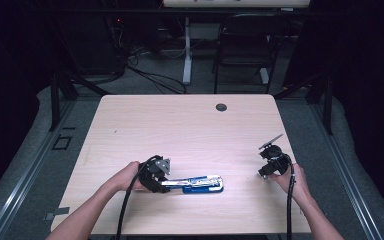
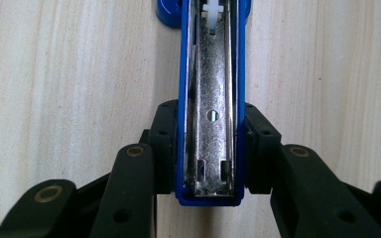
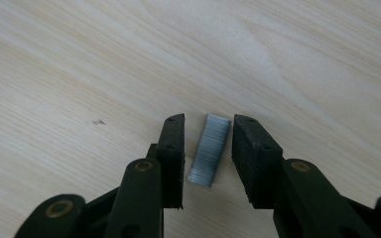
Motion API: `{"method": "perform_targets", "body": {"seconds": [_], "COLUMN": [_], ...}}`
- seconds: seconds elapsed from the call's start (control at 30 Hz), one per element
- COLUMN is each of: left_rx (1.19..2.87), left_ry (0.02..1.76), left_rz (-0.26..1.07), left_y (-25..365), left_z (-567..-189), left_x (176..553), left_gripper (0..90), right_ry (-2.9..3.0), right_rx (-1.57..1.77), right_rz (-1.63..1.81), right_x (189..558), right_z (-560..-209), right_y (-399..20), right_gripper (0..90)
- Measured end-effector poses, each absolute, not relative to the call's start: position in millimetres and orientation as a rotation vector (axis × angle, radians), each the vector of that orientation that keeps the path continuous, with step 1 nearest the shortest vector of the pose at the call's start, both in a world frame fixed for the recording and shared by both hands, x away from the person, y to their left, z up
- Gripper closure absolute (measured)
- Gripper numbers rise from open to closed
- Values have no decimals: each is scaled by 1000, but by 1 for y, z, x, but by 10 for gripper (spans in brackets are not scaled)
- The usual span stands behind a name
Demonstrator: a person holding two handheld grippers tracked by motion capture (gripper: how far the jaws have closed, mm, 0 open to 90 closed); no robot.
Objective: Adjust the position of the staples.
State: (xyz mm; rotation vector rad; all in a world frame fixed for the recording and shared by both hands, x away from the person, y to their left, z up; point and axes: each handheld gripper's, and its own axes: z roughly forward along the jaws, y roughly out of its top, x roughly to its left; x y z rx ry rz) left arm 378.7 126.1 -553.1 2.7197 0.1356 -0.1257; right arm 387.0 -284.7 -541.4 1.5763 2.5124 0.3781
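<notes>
Loading looks to be the job here: the stapler [image 1: 200,183] lies opened near the table's [image 1: 180,125] near edge, left of its middle, its bare metal channel [image 2: 212,124] facing up. The left gripper [image 2: 211,148] pinches it, the pads [image 2: 166,144] pressed against the blue sides at one end of the body, which holds it steady on the wood. Well apart from it, close to the right edge, the right gripper [image 3: 208,148] stands over a short strip of staples [image 3: 209,150] lying flat on the surface. That strip sits between the spread fingers [image 3: 172,153], with a sliver of wood showing on either side, so the pads do not yet press on it. The step in hand, as I judge it, is picking up the strip while the stapler is braced for filling. The next move calls for closing evenly on the strip's long sides, gently enough not to snap it into pieces, then lifting it level, carrying it across toward the stapler and lining it up lengthwise with the channel so that it drops between the blue walls. The left grip should hold firm meanwhile, since any twist of the body would throw the alignment off. The strip is thin and low, so the pads must reach right down to the table to catch it.
</notes>
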Motion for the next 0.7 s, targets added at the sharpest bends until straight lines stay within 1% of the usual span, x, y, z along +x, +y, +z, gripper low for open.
{"method": "perform_targets", "body": {"seconds": [0.13,0.7], "left_rx": [2720,2718], "left_ry": [135,137], "left_rz": [-126,-127], "left_y": [126,126], "left_z": [-553,-553], "left_x": [379,379], "left_gripper": [651,650], "right_ry": [2487,2487], "right_rx": [1634,1605], "right_rz": [426,413], "right_x": [389,391], "right_z": [-541,-544], "right_y": [-288,-287], "right_gripper": [685,778]}}
